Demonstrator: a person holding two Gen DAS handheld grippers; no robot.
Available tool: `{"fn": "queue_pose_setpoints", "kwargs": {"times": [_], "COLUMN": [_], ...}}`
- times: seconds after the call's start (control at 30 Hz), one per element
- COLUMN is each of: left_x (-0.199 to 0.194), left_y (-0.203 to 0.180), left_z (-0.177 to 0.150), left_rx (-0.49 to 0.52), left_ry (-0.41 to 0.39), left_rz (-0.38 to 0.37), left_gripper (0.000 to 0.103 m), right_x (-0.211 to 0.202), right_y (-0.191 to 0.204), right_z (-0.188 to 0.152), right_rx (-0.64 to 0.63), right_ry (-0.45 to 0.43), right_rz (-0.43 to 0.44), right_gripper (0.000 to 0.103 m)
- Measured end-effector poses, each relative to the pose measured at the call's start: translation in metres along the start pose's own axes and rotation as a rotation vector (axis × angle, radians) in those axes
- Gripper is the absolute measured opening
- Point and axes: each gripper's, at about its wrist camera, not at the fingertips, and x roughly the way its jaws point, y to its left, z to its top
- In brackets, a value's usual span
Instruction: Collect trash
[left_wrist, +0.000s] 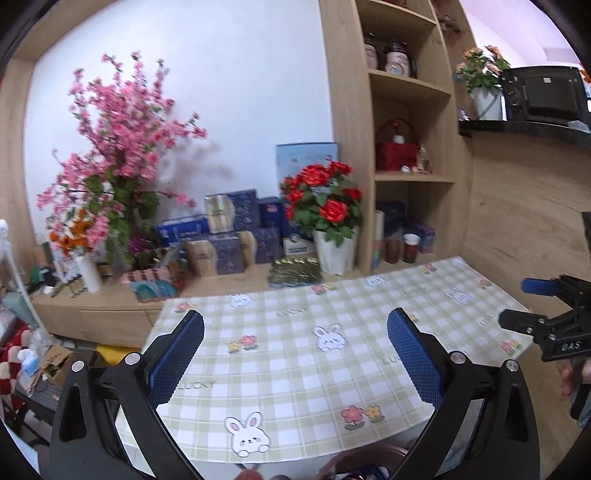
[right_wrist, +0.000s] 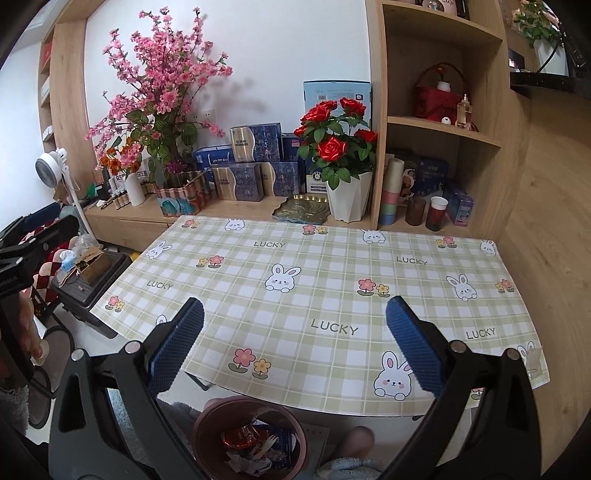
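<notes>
Below the near edge of the table (right_wrist: 332, 295), a round brownish bin (right_wrist: 251, 439) stands on the floor and holds the collected trash (right_wrist: 255, 443): a red shiny wrapper, crumpled white paper, a small wooden fork and a dark blue packet. Only the bin's rim shows in the left wrist view, at the bottom edge. Above the checked tablecloth, printed with rabbits, flowers and the word LUCKY, the left gripper (left_wrist: 295, 354) hovers with its blue-padded fingers spread wide and nothing between them. To its right, the right gripper (right_wrist: 295, 350) is likewise spread wide and grips nothing; it also appears at the right margin of the left wrist view, its fingers apart. Behind the table, a wooden counter carries a potted red rose plant (right_wrist: 338, 147), a pink blossom arrangement (right_wrist: 162, 81), stacked blue and gold boxes (right_wrist: 255, 166) and a green scalloped tray (right_wrist: 301, 208). Right of these, a shelf unit (right_wrist: 443, 122) holds a red basket, cups and cartons.
</notes>
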Motion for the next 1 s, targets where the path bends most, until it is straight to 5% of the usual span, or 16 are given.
{"fn": "queue_pose_setpoints", "kwargs": {"times": [1.0], "left_x": [0.001], "left_y": [0.005], "left_z": [-0.010], "left_rx": [-0.032], "left_ry": [0.077], "left_rz": [-0.019], "left_gripper": [0.097], "right_x": [-0.004], "right_y": [0.010], "right_z": [0.001], "right_rx": [-0.029], "right_ry": [-0.005], "right_rz": [0.010], "right_gripper": [0.097]}}
